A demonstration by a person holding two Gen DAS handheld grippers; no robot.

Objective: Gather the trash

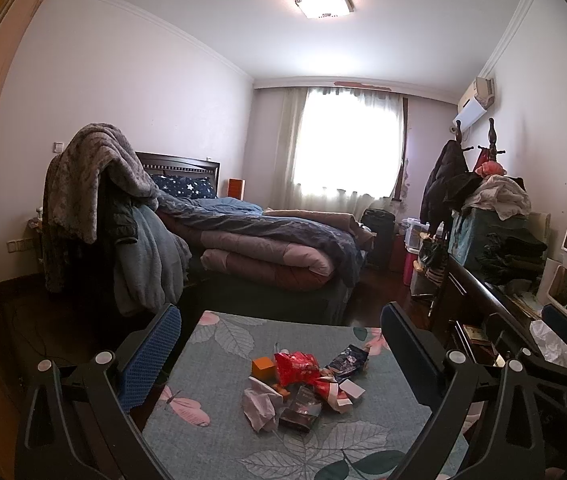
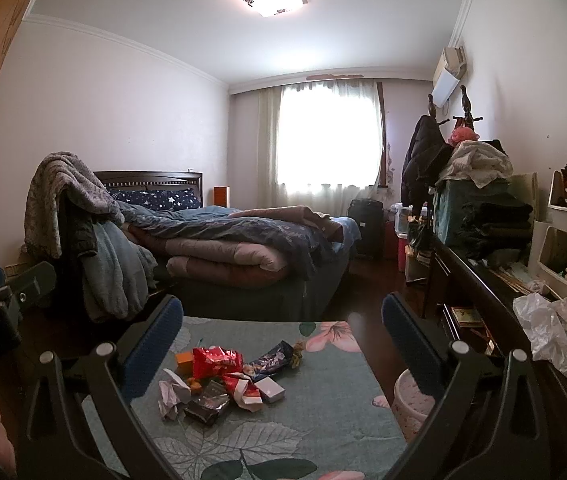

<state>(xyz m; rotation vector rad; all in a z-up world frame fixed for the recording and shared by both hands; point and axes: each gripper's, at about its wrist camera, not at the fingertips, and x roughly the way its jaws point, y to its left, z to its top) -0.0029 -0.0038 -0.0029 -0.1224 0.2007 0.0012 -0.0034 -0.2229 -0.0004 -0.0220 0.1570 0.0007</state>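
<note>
Both my left gripper (image 1: 281, 342) and right gripper (image 2: 283, 330) hung spread and empty; the trash pile (image 1: 303, 384) lay mid-table (image 1: 211, 408), ahead and below, slightly left of my right fingers.

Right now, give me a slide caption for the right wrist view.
Open right gripper hovers over wrappers piled on a leaf-print table, pink bin beside it.

Open tongs (image 2: 281, 320), wrapper pile (image 2: 223, 380) on table (image 2: 323, 420), bin (image 2: 413, 404)
</note>
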